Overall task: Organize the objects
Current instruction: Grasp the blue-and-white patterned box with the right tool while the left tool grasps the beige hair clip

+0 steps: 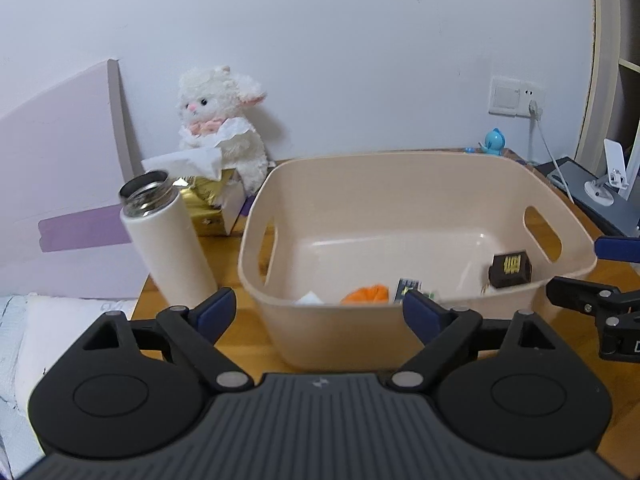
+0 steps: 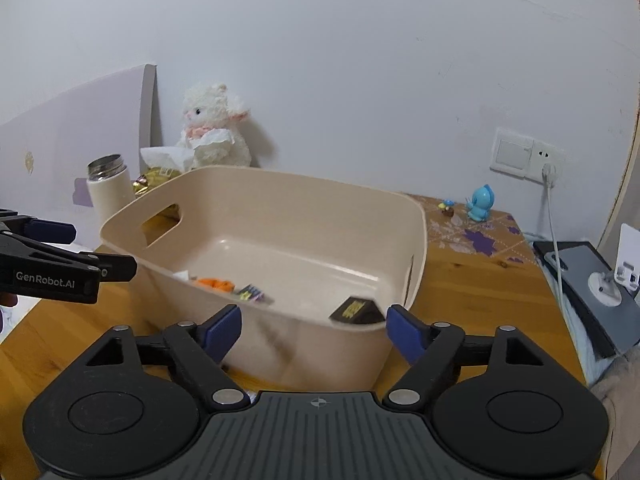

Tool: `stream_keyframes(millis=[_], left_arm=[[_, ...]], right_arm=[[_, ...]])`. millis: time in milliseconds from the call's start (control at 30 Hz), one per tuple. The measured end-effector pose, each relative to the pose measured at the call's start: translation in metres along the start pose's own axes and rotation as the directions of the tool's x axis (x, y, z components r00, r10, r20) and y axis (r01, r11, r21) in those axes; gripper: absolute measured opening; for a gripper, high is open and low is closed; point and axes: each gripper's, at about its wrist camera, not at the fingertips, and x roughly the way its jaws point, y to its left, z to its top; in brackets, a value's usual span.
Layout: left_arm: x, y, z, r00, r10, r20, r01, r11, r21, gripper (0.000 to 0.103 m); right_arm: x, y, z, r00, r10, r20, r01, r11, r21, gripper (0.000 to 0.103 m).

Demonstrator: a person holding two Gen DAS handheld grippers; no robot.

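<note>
A beige plastic bin (image 1: 400,184) with cut-out handles stands on the wooden table; it also shows in the right wrist view (image 2: 304,188). Inside lie a dark box with gold print (image 1: 511,269) (image 2: 354,311), an orange item (image 1: 366,295) (image 2: 214,283), a small printed packet (image 1: 408,289) (image 2: 252,293) and something white (image 1: 309,299). My left gripper (image 1: 318,308) is open and empty at the bin's near wall. My right gripper (image 2: 314,328) is open and empty at the bin's near right corner.
A white lidless flask (image 1: 170,240) (image 2: 108,188) stands left of the bin. Behind it are a gold tissue box (image 1: 208,204) and a white plush lamb (image 1: 224,124) (image 2: 212,128). A blue figurine (image 2: 482,202), a wall socket with cable (image 2: 548,172) and a phone stand (image 2: 612,280) are at the right.
</note>
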Motion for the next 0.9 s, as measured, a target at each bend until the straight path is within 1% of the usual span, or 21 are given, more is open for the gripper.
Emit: stream_keyframes(millis=[33,100,233,367,467,600,700,800,900], left_arm=[[-0.002,0.002,-0.003,1.000,0.002,-0.002,-0.002,1.000,-0.003,0.091],[-0.003,0.005,-0.010,1.000,0.008,-0.011,-0.008,1.000,-0.005,0.091],[-0.005,0.008,-0.022,1.000,0.024,-0.019,-0.023,1.000,0.008,0.091],[-0.001,0.009,-0.033,0.999,0.033,-0.042,-0.032,0.999,0.021,0.091],[0.008,0.010,-0.040,0.996,0.043,-0.072,-0.041,0.999,0.028,0.091],[0.026,0.018,-0.050,0.991,0.028,-0.133,-0.030,1.000,-0.009,0.091],[0.038,0.021,-0.056,0.986,0.034,-0.165,-0.038,0.999,-0.020,0.091],[0.047,0.022,-0.061,0.982,0.031,-0.187,-0.036,0.999,-0.024,0.091],[0.053,0.021,-0.064,0.980,0.010,-0.198,-0.018,0.999,-0.037,0.091]], right_arm=[[-0.001,0.002,-0.003,1.000,0.007,-0.005,-0.007,1.000,0.006,0.082],[-0.004,0.006,-0.009,1.000,0.012,-0.012,-0.012,1.000,0.012,0.086],[-0.004,0.015,-0.022,0.999,0.019,-0.029,-0.018,1.000,0.012,0.087],[0.005,0.028,-0.036,0.997,0.039,-0.073,-0.039,0.999,0.006,0.088],[0.017,0.040,-0.046,0.992,0.054,-0.113,-0.054,0.999,0.002,0.090],[0.037,0.054,-0.056,0.984,0.069,-0.162,-0.069,0.998,0.010,0.091],[0.050,0.061,-0.062,0.979,0.080,-0.190,-0.077,0.997,0.021,0.091],[0.063,0.065,-0.067,0.975,0.070,-0.210,-0.066,0.997,0.026,0.091],[0.069,0.060,-0.070,0.975,0.039,-0.219,-0.033,0.999,0.032,0.091]])
